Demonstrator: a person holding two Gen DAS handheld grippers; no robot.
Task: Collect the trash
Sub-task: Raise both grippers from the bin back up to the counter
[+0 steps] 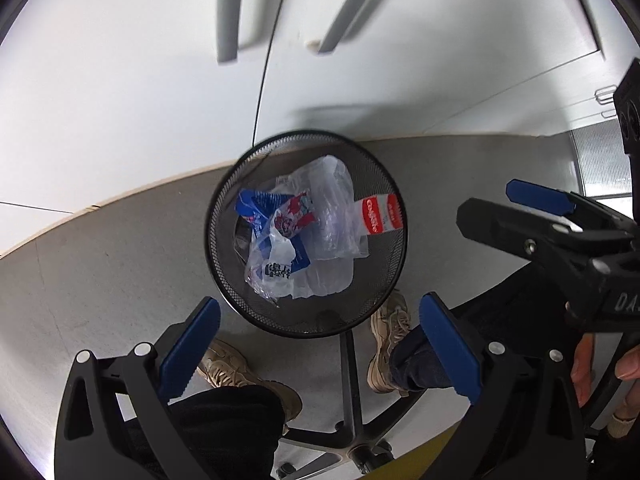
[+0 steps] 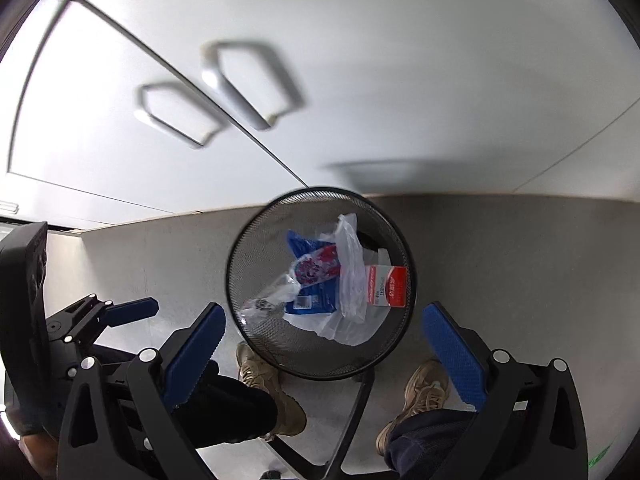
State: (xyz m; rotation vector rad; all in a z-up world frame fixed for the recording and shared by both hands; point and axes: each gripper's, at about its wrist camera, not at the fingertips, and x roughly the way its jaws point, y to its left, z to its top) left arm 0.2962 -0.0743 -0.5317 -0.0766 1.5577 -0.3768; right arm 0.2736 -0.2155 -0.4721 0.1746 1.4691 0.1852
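A black mesh wastebasket (image 1: pixel 224 276) stands on the grey floor by white cabinet doors; it also shows in the right wrist view (image 2: pixel 256 328). Inside lie clear plastic bags (image 1: pixel 332 208), a blue and red wrapper (image 1: pixel 280 212) and a red and white carton (image 1: pixel 380 214); the carton also shows in the right wrist view (image 2: pixel 388 286). My left gripper (image 1: pixel 320 344) is open and empty above the basket's near rim. My right gripper (image 2: pixel 324 348) is open and empty above the basket too; it shows in the left wrist view (image 1: pixel 516 204) to the right.
White cabinet doors with grey handles (image 1: pixel 228 12) stand right behind the basket. The person's tan shoes (image 1: pixel 390 340) and dark trousers are below the grippers. A black chair base (image 1: pixel 352 420) stands between the feet. The left gripper appears at the left of the right wrist view (image 2: pixel 132 312).
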